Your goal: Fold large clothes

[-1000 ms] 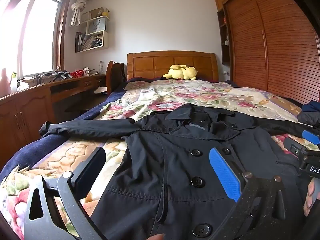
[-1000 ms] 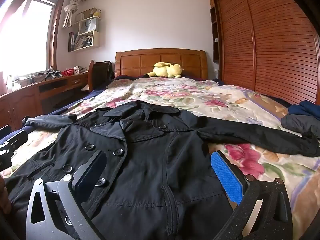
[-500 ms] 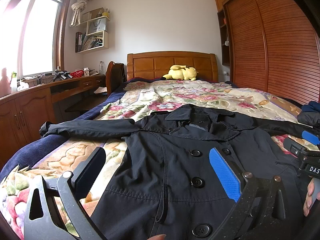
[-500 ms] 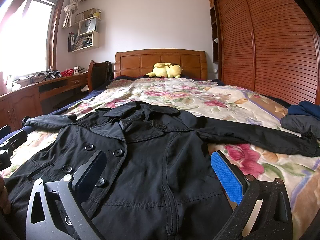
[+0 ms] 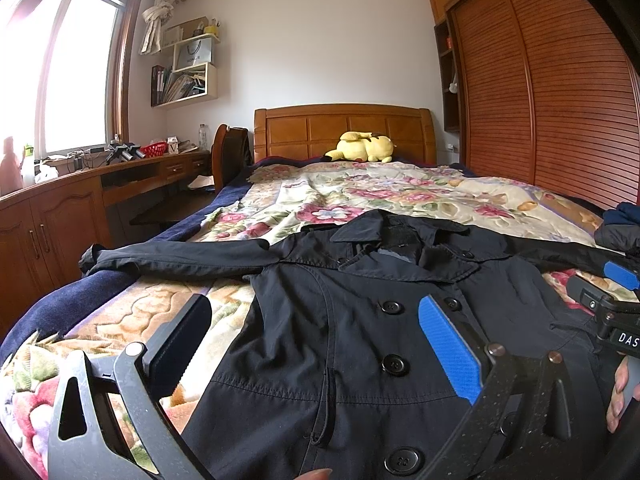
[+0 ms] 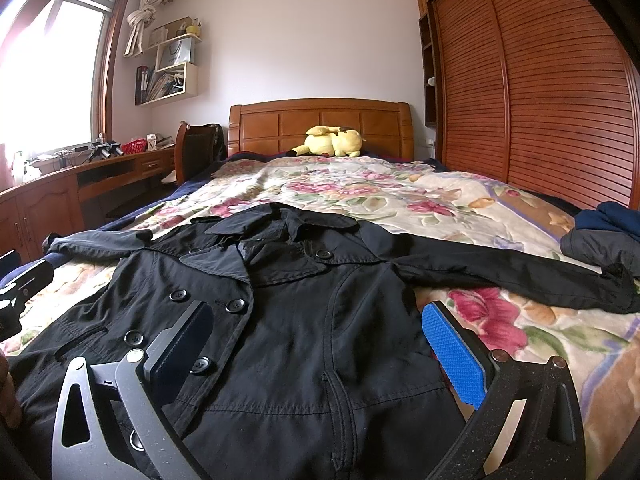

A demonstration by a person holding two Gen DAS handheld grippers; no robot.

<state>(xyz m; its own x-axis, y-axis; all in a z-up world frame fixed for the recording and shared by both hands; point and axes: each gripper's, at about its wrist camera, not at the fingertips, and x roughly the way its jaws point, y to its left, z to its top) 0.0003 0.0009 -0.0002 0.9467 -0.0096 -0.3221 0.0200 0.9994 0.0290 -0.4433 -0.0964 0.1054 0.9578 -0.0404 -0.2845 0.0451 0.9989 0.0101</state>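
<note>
Our left gripper (image 5: 312,344) and right gripper (image 6: 316,344) hover with jaws spread wide, grasping nothing, above a black coat (image 6: 288,320) lying flat, buttoned side up, sleeves stretched toward both bed (image 6: 400,192) edges, bare floral quilt beyond the collar.

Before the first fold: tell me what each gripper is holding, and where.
Nothing. The left gripper and right gripper hang open above the black coat.

Sunlit bedroom (image 5: 328,40), louvered wooden wardrobe (image 5: 540,100)
</note>
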